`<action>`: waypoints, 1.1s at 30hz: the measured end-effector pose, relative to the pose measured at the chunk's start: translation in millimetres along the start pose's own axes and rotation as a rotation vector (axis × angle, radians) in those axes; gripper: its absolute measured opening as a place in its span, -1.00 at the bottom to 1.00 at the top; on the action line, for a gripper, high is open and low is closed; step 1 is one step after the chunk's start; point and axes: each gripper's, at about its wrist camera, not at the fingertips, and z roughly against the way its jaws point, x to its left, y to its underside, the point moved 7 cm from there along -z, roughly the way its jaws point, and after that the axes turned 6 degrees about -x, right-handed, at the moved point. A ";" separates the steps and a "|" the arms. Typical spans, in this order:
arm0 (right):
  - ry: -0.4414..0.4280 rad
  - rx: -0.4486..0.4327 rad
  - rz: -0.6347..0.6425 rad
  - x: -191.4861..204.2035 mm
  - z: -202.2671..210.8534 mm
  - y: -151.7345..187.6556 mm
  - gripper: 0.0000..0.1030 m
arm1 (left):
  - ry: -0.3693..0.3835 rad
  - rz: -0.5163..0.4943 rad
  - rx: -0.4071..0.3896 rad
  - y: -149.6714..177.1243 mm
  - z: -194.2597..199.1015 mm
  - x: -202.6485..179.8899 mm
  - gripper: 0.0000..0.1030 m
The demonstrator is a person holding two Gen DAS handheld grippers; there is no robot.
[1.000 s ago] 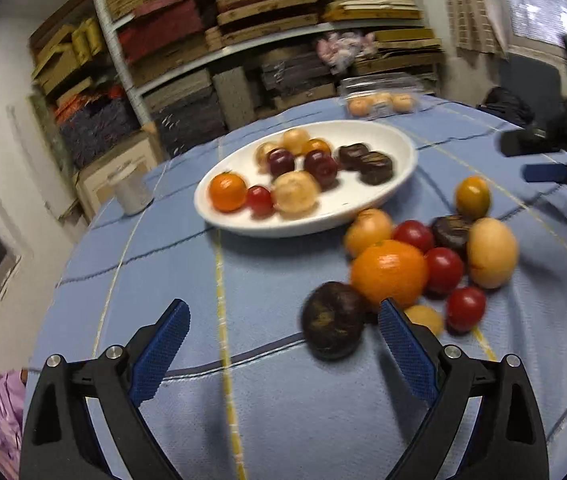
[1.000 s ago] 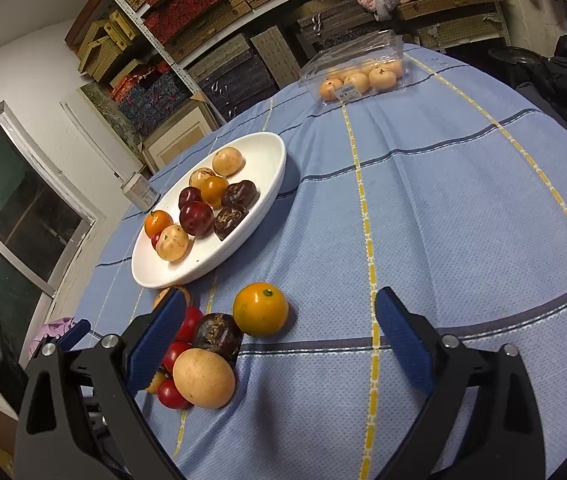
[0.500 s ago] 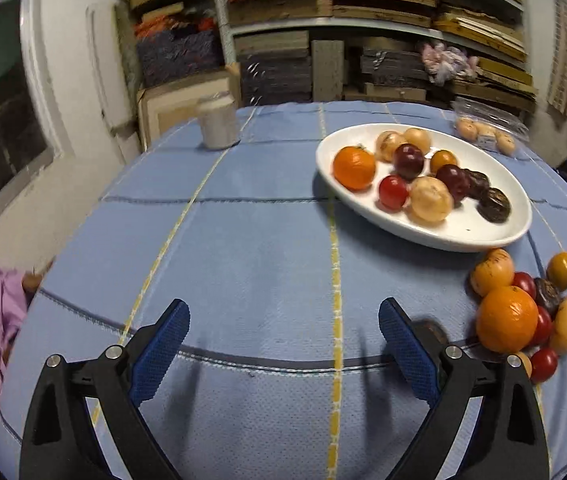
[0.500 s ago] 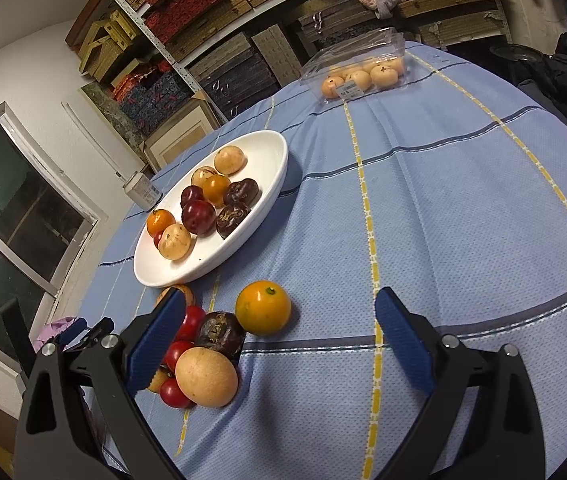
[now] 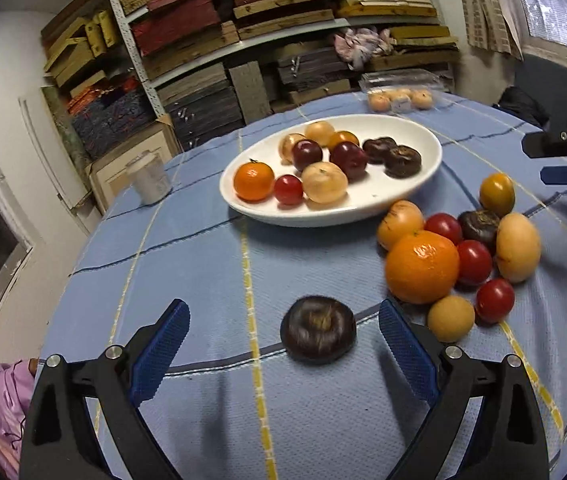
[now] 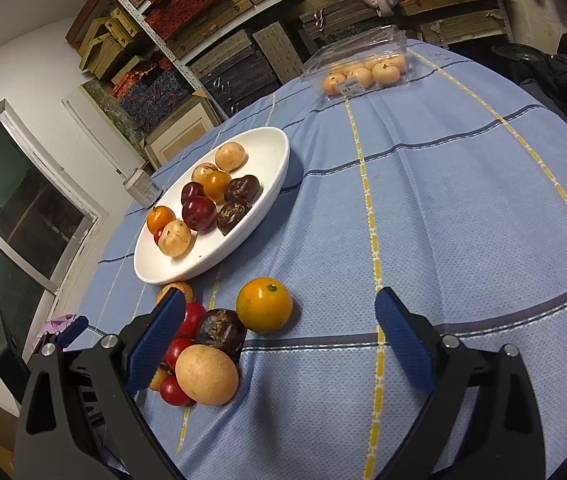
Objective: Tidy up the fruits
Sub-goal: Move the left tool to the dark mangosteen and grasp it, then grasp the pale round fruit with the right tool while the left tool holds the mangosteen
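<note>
Cluttered shelves backing a blue-clothed table [image 5: 187,264]. Hovering left hand-held gripper [image 5: 281,338] gaping open, dark round fruit [image 5: 318,334] lying loose between its jaws, slightly right of centre; right hand-held gripper [image 6: 279,336] idling open, farther off.

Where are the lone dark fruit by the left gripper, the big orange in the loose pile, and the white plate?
lone dark fruit [image 5: 318,328], left wrist view, on its dimpled top.
big orange [image 5: 422,267], left wrist view, on its front face.
white plate [image 5: 407,189], left wrist view, on the bare inner surface near its right rim.
</note>
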 end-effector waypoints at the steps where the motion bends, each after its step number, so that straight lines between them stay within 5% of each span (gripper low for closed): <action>1: 0.001 0.000 0.000 -0.8 0.2 -0.6 0.82 | 0.012 0.009 0.007 0.6 -2.1 -0.3 0.84; 9: 0.005 0.001 -0.002 -2.9 -0.2 -2.3 0.82 | 0.130 0.067 0.129 9.6 -27.1 -7.9 0.00; 17: -0.008 -0.008 0.037 4.3 3.3 -1.5 0.82 | 0.176 0.196 0.173 11.4 -40.0 0.5 -0.14; 25: -0.050 -0.009 0.283 49.2 25.3 32.8 0.81 | 0.111 0.294 0.185 17.8 -33.8 26.7 -0.15; 29: 0.008 0.061 0.423 64.7 10.2 57.4 0.43 | 0.103 0.312 0.176 16.7 -29.7 31.8 -0.14; 33: 0.043 0.087 0.473 67.6 0.1 67.4 0.37 | 0.106 0.287 0.184 17.6 -29.9 25.9 -0.14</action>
